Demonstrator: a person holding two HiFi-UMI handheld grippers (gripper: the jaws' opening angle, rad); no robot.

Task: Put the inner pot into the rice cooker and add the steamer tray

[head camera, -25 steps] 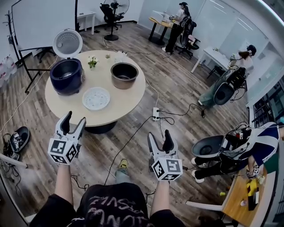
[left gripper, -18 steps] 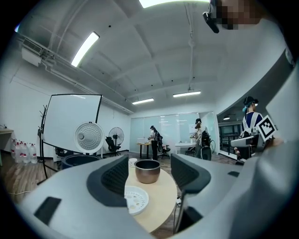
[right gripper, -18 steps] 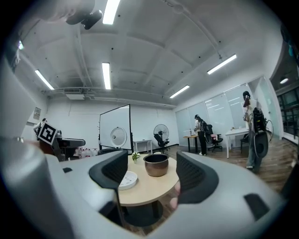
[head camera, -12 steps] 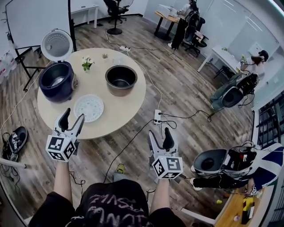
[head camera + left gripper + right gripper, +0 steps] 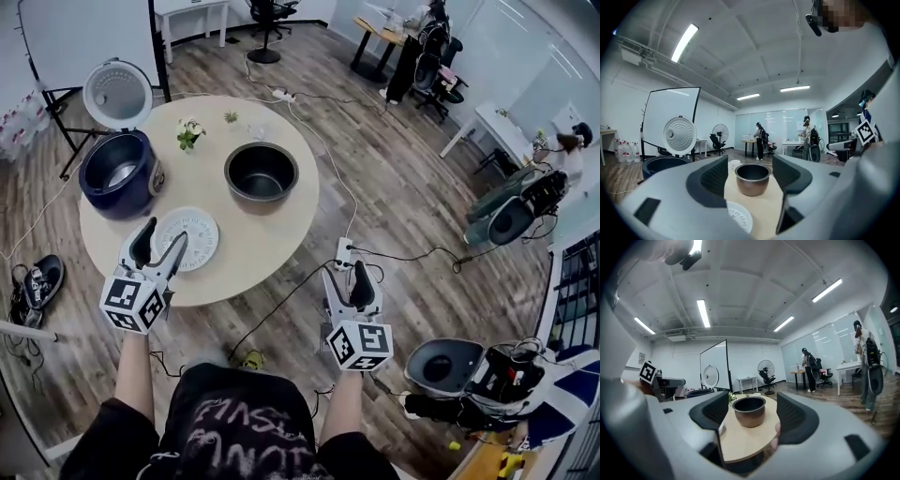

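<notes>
Head view: inner pot (image 5: 262,172) toward table (image 5: 281,234) right edge. Rice cooker (image 5: 118,174), lid up, at left edge. Steamer tray (image 5: 187,238) at near edge by left gripper (image 5: 159,239). Right gripper (image 5: 347,278) off table.
Left gripper view: jaws spread, empty.
Right gripper view: jaws spread, empty.

Rice cooker (image 5: 117,175) sat on table (image 5: 281,234) left, inner pot (image 5: 261,172) right of it, steamer tray (image 5: 187,238) in front between them, my left gripper (image 5: 159,236) by tray's near edge, my right gripper (image 5: 345,277) off table over floor.
</notes>
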